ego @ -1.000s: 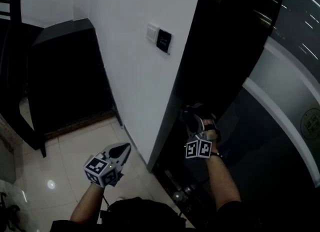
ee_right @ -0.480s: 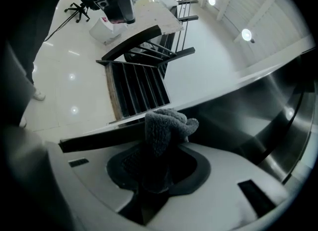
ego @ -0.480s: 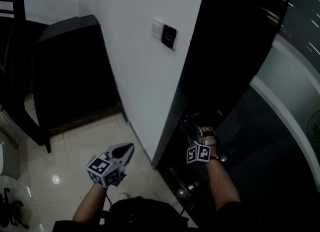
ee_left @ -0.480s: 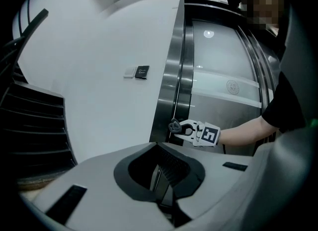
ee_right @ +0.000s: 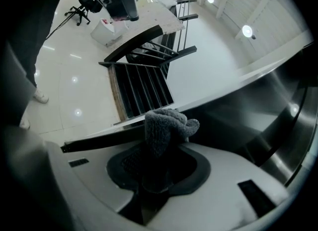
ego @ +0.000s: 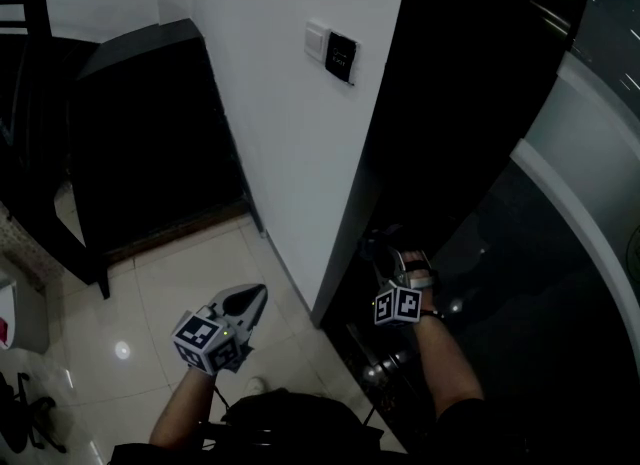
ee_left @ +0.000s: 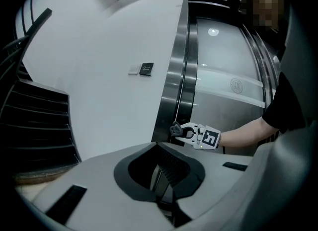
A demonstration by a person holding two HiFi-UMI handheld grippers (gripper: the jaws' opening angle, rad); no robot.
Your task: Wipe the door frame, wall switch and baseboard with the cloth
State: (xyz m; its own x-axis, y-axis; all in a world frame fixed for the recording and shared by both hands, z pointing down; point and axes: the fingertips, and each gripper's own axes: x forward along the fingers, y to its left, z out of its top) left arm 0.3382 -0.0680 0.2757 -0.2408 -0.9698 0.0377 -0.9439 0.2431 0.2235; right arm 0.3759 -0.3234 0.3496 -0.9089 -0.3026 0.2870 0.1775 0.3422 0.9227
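Because likely soft, light and floppy, keep cloth (ee_right: 166, 125) pinched by its bunched middle in right gripper (ee_left: 181, 131), low at door frame (ego: 350, 213), with left gripper (ego: 250, 298) closed empty above floor (ego: 160, 283).

The cloth (ee_right: 166, 125) looks fuzzy, the door frame (ee_left: 178, 76) probably polished metal, the floor tiles (ego: 170, 283) glossy.

Grey fuzzy cloth (ee_right: 166, 125) between black pads of pale grey right gripper (ego: 380, 245). Left gripper (ego: 256, 294) same pale grey; both carry black-and-white square-marker cubes. Wall (ego: 270, 133) white. Door frame (ego: 430, 123) glossy black. Wall switch (ego: 340, 56) black, neighbouring plate (ego: 316, 40) white. Floor (ego: 170, 283) glossy cream tiles.
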